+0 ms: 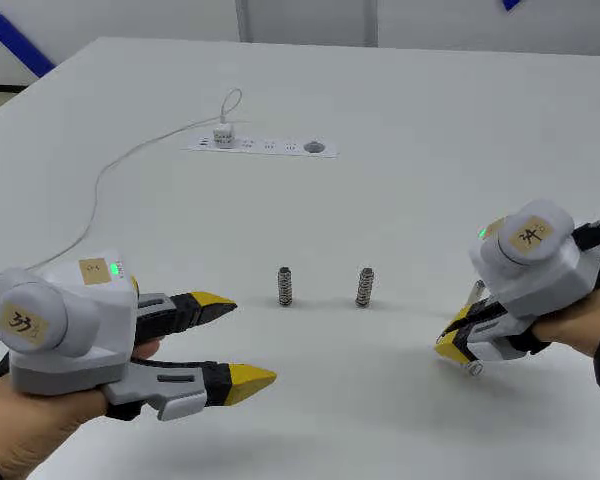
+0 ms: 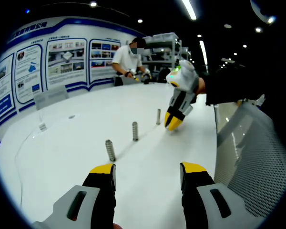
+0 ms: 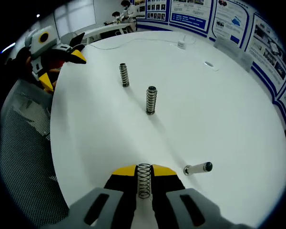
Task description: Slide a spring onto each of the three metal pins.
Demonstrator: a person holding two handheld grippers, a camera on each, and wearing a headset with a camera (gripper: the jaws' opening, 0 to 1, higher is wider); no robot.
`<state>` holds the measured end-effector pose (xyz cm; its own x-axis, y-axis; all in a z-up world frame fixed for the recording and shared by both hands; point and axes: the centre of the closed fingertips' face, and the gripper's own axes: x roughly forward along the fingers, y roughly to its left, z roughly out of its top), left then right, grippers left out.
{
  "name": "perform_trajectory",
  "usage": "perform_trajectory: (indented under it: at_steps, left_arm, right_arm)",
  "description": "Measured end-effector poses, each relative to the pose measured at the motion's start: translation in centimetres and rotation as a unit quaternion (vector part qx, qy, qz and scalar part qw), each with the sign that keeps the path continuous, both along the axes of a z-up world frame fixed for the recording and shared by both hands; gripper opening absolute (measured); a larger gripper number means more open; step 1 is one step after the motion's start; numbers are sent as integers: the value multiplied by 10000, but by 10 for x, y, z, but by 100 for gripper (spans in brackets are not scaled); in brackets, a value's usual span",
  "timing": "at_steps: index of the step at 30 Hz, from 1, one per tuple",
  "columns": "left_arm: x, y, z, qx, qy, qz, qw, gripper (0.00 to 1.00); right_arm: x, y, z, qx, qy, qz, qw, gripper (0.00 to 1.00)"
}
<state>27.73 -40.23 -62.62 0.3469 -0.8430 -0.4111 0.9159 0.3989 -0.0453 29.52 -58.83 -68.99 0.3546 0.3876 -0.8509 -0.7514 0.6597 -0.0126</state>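
Far to the left in the head view, the left gripper (image 1: 232,338) rests low over the white table (image 1: 410,200) in a person's hand, its yellow-tipped jaws spread wide with nothing between them. To its right, near the middle of the table, the first pin (image 1: 285,286) stands upright, and the second pin (image 1: 365,287) stands well apart from it in the same row. Each is wrapped from base almost to top in tight grey coils. In the right gripper view the second pin's dark round head shows just above its coils. Well behind them, a white power strip (image 1: 265,146) lies flat with a cable (image 1: 100,180) trailing off to the left. Further right along the row, in the left gripper view, the third pin (image 2: 158,116) is a bare, smooth metal rod standing upright just beside the right gripper (image 2: 173,123). That gripper tilts down toward the table, and in its own view its jaws are nearly closed on a loose spring (image 3: 143,183). This is a thin silvery coil lying lengthwise between the yellow tips, its open end poking out past them. The bare pin sits near it to the right in this view, and the two are not touching.
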Motion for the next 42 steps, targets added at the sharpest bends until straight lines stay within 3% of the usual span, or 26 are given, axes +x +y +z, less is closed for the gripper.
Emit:
perform_trajectory:
  at_steps: [30,42]
  left_arm:
    - [-2,-2,2,41,-40,-78,10000,56]
    - [-2,-3,4,20,-60,-78,9999,56]
  right_arm:
    - [7,2,20,180,-345,-160,9991,12]
    - [10,4,38,390,-496,-264,9977,12]
